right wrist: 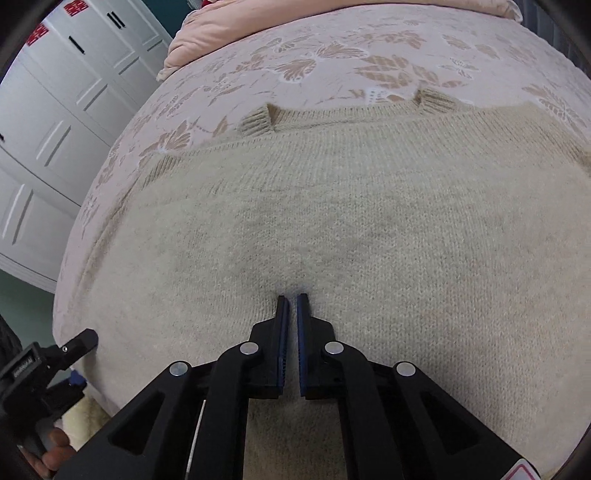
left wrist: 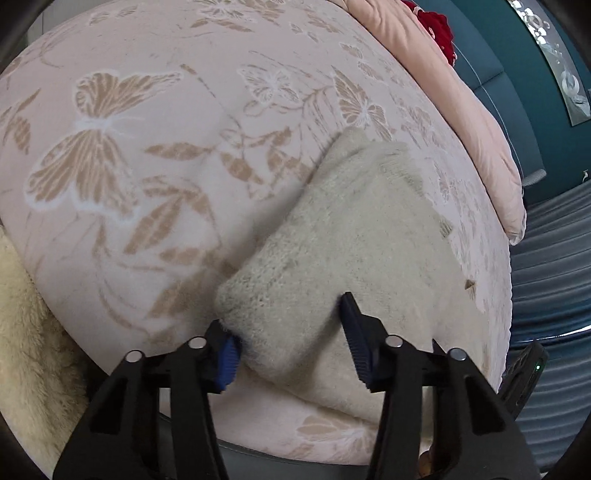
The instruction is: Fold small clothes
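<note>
The cream sweater [left wrist: 354, 236] lies between the spread left hand-held gripper [left wrist: 288, 332]; the right hand-held gripper [right wrist: 292, 299], nearly clenched, presses it.

- A home bedroom: the work surface is a bed, covered by a pink bedspread [left wrist: 155, 155] patterned with tan butterflies and leaves.
- At the far end of the bedspread lies a bunched peach quilt [left wrist: 476, 110], with something red [left wrist: 439, 33] beyond it.
- Past the quilt stands a padded teal headboard [left wrist: 495, 66].
- Off one side of the bedspread is a white panelled wardrobe [right wrist: 55, 122] with black handles and red paper decorations.
- A cream fleecy blanket [left wrist: 26, 332] lies at the bedspread's near edge.
</note>
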### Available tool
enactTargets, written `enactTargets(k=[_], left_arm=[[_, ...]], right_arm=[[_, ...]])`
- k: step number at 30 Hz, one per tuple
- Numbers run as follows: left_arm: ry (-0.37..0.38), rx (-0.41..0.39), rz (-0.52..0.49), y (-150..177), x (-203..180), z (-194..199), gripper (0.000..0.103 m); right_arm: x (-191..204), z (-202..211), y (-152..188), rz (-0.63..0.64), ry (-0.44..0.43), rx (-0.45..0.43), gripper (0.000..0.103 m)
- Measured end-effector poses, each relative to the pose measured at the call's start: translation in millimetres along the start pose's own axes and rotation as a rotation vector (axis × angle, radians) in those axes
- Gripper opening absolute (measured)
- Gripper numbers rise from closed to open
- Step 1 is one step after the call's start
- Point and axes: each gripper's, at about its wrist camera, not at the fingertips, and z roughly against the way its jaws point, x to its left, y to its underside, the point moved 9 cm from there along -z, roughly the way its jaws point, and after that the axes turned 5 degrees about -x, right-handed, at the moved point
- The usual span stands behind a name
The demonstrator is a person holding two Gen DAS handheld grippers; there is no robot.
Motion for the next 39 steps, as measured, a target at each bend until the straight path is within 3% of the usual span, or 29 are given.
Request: enactTargets(k=[4,6,9,11,12,14,16,18,20,21,22,24,26,29,32,37,39], left_arm=[[0.088,-0.029,-0.007,-6.3,-35.3,23.8,0.022],[0.116,-0.078,-0.151,-6.6,-79.0,46.7,0.013],[0.206,-0.136,-0.361,9.0,-159.4,81.2,0.01],[0.268,-0.113,-0.471,34.0,-210.9,88.6,0.01],[0.308,-0.089,-0.529,51.0,-233.5,88.0,0.0],[0.328,-0.049,-0.654,86.6,-268.2,74.5,0.0],[0.284,-0.002,-0.725,116.3,-279.2,48.1,0.0],[0.285,0.072,-0.652,134.1,-268.4,31.8,0.002],[0.286,0.109,-0.567,139.8,-246.8,26.2,0.025],[0.245,0.093,-0.533,135.1,-231.0,25.0,0.054],[0.195,0.048,-0.492,125.6,-211.8,27.6,0.067],[0.121,-0.063,-0.408,101.0,-170.2,40.4,0.073],[0.019,-0.142,-0.334,72.2,-128.2,46.3,0.087],[-0.124,-0.181,-0.171,35.3,-60.6,45.9,0.089],[-0.168,-0.169,0.04,16.9,0.0,41.8,0.089],[-0.097,-0.097,0.304,16.5,48.5,13.8,0.089],[-0.074,-0.102,0.352,14.8,49.6,10.2,0.089]], right_arm=[[-1.1,0.6,-0.1,0.009,-0.004,-0.015,0.001],[-2.0,0.9,-0.3,0.01,-0.011,-0.022,0.001],[-3.1,3.0,0.5,-0.006,-0.029,-0.04,0.001],[-6.7,10.7,-2.7,-0.06,-0.079,-0.043,0.005],[-10.6,18.9,-5.1,-0.111,-0.122,-0.041,0.008],[-29.0,43.9,-7.8,-0.255,-0.203,-0.068,0.033],[-59.3,75.1,-8.4,-0.351,-0.228,-0.131,0.046],[-97.2,102.3,-2.4,-0.375,-0.159,-0.159,0.052],[-129.6,127.9,11.2,-0.358,-0.064,-0.172,0.055],[-140.2,139.1,16.8,-0.343,-0.037,-0.187,0.056],[-149.4,150.0,23.4,-0.328,-0.009,-0.204,0.06],[-159.3,162.2,34.3,-0.302,0.02,-0.228,0.062],[-157.1,161.9,45.2,-0.28,0.025,-0.224,0.064],[-132.7,144.7,58.3,-0.208,0.016,-0.174,0.064],[-98.0,129.2,66.3,-0.131,-0.016,-0.123,0.064],[-53.9,117.8,71.5,-0.015,-0.022,-0.079,0.064],[-46.3,115.8,72.5,0.003,-0.014,-0.069,0.064]])
